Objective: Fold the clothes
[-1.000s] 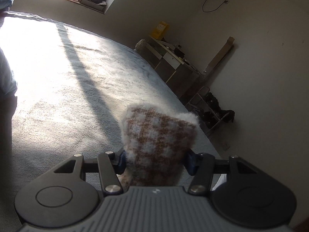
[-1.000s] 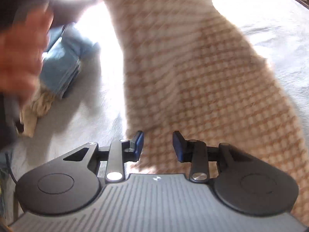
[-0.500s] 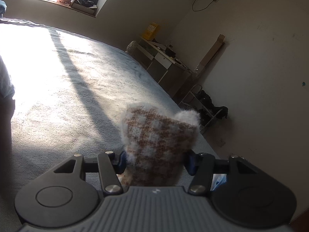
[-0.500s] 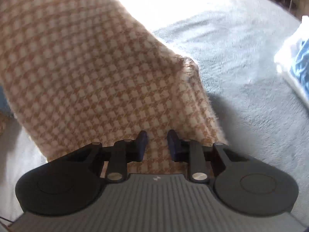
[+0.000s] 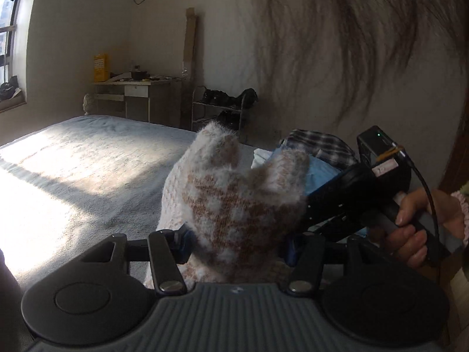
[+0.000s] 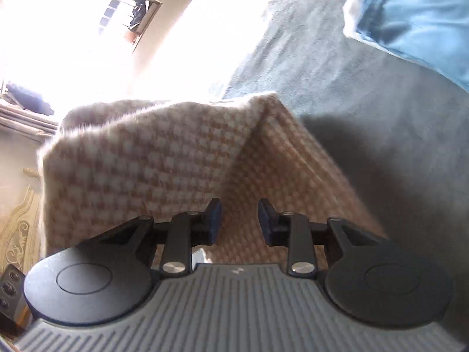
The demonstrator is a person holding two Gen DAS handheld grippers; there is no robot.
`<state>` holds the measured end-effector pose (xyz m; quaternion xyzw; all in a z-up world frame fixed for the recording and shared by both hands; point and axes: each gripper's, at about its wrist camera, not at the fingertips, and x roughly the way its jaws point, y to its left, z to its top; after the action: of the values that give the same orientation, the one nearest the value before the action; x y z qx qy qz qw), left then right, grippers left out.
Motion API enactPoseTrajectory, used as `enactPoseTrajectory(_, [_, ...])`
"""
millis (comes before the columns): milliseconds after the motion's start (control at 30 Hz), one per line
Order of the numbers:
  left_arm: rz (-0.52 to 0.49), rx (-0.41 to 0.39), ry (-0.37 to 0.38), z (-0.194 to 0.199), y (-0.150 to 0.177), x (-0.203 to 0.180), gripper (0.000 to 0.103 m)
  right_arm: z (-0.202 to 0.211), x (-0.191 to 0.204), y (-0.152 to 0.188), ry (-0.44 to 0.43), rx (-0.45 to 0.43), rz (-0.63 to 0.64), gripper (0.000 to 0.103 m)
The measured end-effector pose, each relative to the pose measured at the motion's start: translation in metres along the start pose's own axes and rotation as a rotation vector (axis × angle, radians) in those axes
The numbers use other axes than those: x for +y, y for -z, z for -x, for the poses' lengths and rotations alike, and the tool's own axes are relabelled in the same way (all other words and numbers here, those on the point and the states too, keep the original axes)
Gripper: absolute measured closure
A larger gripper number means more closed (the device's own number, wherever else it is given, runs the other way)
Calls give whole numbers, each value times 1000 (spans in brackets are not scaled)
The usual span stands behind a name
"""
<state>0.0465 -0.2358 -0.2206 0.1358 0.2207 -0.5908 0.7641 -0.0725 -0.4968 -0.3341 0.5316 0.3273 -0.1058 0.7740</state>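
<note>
Right gripper (image 5: 304,205) now beside left gripper's (image 5: 237,243) clamped sweater (image 5: 234,202)

The garment (image 5: 234,205) I worked on was a fuzzy, woolly knit in tan-and-white houndstooth, its edges hairy against the light, and the bed cover (image 5: 88,158) under it was a matt grey plush with a short nap. My left gripper (image 5: 237,243) looked like matt black plastic with small shiny metal pivot caps and a ribbed grey body. Beside it lay smooth blue cloth (image 6: 416,14) and a checked woven fabric (image 5: 319,143).
</note>
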Motion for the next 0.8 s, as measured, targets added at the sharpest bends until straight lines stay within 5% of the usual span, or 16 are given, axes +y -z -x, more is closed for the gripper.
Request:
enactPoseTrajectory(233, [-259,85,44,-9,49,-60,47,34,-57,60,73,64,-184,75])
enactPoseTrajectory(333, [-455,119,63,-9,75,-80,46,41,-72,83,110,75,-205,78])
enactPoseTrajectory(567, [-807,193,101,-4,123,-106,43,70,-54,91,167,43,-84,77])
enactPoseTrajectory(667, [-746,226,75,-6,115,-108,42,87,-34,83,194,-27,0,70])
enactPoseTrajectory(800, [-621,261,25,-3,96,-104,41,101,-12,70,93,-90,16,49])
